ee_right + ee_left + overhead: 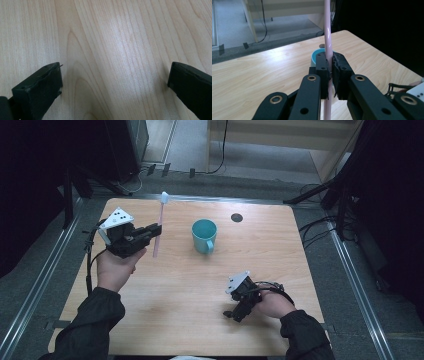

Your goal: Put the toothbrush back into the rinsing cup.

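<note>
The left hand [114, 270] comes up from the near left of the worktop [165, 300] with its forearm angled toward twelve o'clock, holding the left gripper [156, 231] raised off the wood and pointed toward three o'clock, at the cup [204, 236]. Its fingers [323, 75] are clenched on a pink toothbrush [158, 227], pads pressed to either side of the thin handle about midway along it. The toothbrush stands nearly upright, its white head at the twelve o'clock end and its tail hanging below the fingers, clear of the worktop. From the left gripper view the handle rises straight between the pads, with the teal cup just behind them. The right hand [272, 304] rests low at the near right, its right gripper [234, 314] pointed toward seven o'clock; those fingers [40, 87] stand released, wide apart over bare wood, well apart from the toothbrush and cup.
</note>
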`<action>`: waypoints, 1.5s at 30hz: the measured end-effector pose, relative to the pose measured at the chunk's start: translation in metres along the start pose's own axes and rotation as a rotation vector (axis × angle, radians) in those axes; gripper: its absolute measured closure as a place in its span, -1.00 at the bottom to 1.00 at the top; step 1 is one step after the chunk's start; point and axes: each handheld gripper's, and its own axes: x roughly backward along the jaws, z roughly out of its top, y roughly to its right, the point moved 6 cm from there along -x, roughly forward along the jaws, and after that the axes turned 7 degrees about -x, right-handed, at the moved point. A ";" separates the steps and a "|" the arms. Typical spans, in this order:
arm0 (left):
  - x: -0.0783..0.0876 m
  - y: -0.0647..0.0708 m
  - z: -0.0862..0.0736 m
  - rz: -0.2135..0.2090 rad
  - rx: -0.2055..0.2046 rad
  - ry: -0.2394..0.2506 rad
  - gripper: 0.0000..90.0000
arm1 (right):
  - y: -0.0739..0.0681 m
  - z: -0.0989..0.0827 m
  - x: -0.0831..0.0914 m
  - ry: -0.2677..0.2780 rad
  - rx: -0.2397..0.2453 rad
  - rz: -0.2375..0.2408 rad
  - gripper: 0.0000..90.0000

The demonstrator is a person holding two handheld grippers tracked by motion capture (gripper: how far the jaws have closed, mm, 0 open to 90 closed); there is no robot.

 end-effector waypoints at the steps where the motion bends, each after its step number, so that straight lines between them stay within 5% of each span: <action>1: -0.001 0.001 0.003 0.002 -0.005 0.006 0.87 | 0.000 0.000 0.000 0.000 -0.001 0.000 -1.00; 12: -0.025 0.009 0.026 -0.019 -0.022 0.051 0.87 | -0.001 0.000 0.000 0.002 -0.004 0.000 -1.00; 25: -0.061 0.016 0.037 -0.048 -0.037 0.027 0.87 | -0.001 0.000 0.000 0.004 -0.004 -0.001 -1.00; 45: -0.107 0.015 0.034 -0.050 -0.027 -0.018 0.87 | -0.002 0.000 -0.001 0.008 0.001 0.005 -1.00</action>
